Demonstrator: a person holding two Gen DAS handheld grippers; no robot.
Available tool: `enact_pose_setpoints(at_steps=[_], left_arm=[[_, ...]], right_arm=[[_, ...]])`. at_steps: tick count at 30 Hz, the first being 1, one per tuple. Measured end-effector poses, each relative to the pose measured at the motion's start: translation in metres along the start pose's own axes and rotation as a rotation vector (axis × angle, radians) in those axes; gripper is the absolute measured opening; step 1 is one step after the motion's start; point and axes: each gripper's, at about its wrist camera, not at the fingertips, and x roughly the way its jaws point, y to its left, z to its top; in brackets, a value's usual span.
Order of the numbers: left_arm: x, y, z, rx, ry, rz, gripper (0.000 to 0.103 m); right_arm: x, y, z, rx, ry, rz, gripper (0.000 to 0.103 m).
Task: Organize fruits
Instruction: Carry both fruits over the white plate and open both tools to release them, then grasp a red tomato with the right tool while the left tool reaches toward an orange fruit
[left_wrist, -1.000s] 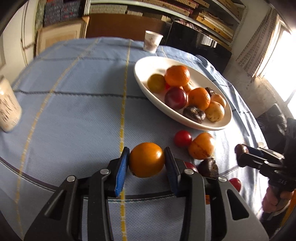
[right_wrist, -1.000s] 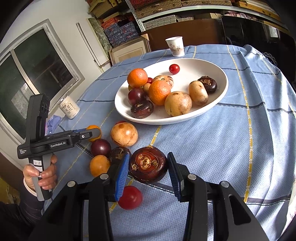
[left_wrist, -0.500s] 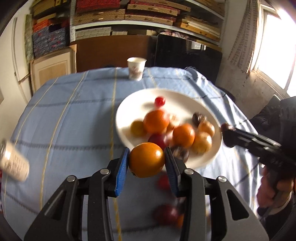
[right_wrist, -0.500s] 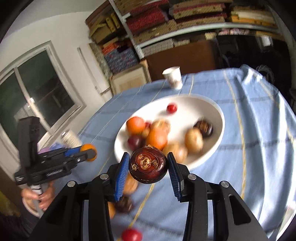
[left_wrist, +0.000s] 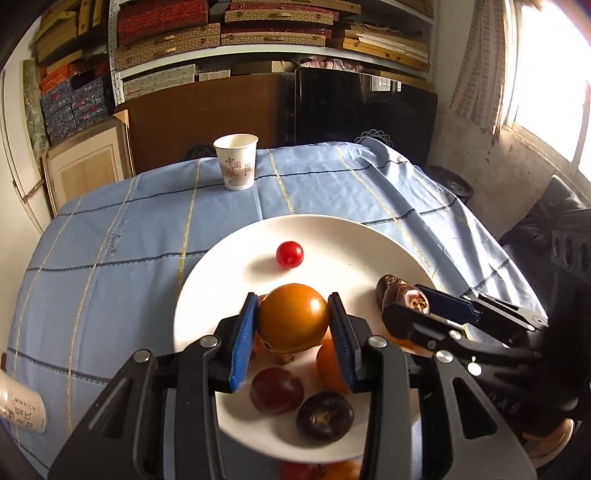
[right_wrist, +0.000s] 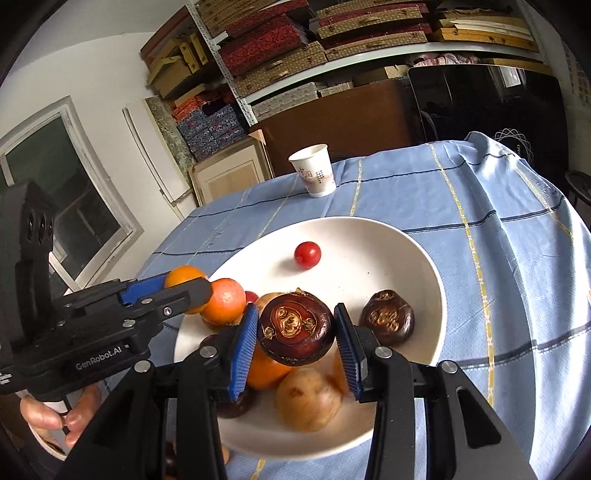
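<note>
Above the white bowl (left_wrist: 221, 280), an orange fruit (left_wrist: 293, 317) is clenched in the left claw (left_wrist: 293, 328); a dark brown fruit (right_wrist: 296, 326) is gripped by the right claw (right_wrist: 296, 332).

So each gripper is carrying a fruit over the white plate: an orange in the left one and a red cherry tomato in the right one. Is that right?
Not quite. The right gripper holds a dark brown water chestnut, not a tomato; the right wrist view shows it clamped between the blue pads. The red cherry tomato lies loose on the white plate. The left gripper does hold the orange over the plate.
</note>
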Motion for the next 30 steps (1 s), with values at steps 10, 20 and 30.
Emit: enact_pose_setpoints(at_steps=[10, 20, 30], left_arm=[[-0.053, -0.017, -0.007, 0.053, -0.127, 0.151, 0.085], [-0.104, 0.005, -0.080, -0.046, -0.120, 0.137, 0.099], [-0.095, 0.058, -0.158, -0.255, 0.002, 0.125, 0.099]], right_arm=[[-0.039, 0.003, 0.002, -0.012, -0.081, 0.023, 0.055], [-0.069, 0.017, -0.039, -0.060, -0.048, 0.049, 0.057], [-0.081, 0.046, -0.087, -0.183, 0.077, 0.084, 0.060]])
